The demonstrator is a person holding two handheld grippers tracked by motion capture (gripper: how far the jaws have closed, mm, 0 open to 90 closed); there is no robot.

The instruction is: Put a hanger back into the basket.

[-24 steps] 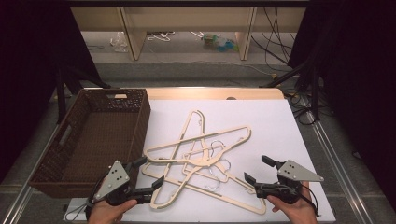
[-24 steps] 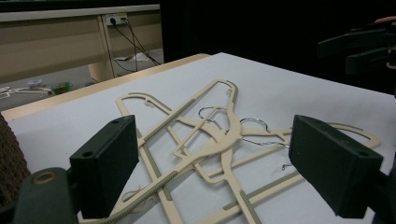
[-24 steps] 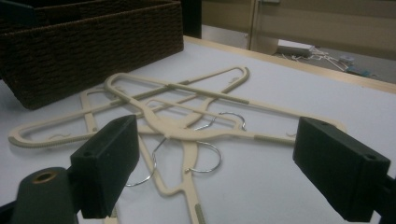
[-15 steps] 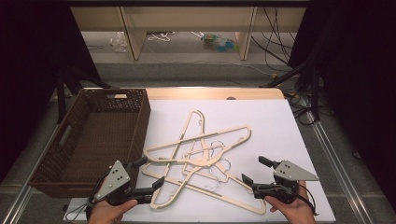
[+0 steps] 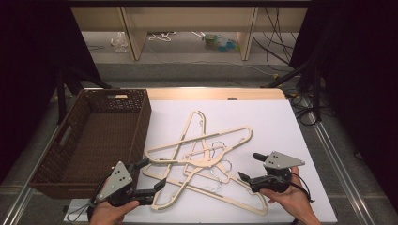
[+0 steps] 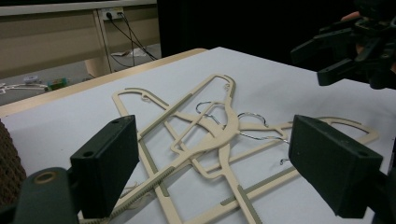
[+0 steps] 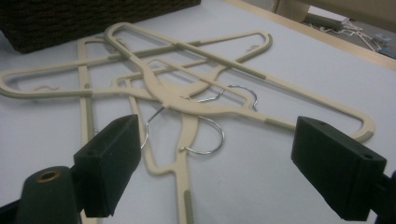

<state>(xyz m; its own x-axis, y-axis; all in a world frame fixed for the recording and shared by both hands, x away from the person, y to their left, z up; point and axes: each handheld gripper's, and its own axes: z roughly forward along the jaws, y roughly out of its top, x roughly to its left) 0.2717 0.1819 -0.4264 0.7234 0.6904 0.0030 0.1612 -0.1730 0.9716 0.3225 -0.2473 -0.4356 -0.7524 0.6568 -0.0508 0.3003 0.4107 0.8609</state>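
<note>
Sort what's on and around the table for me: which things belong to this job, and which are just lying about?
In the job:
- pile of cream hangers
- brown wicker basket, empty
- left gripper, open
- right gripper, open

Lying about:
- cables on the floor beyond the table
- bottle under the far bench

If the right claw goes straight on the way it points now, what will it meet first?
Probably the pile of cream hangers. The open right claw points at a metal hook near the pile's middle, with bare white table between. Exact depth is unclear.
</note>
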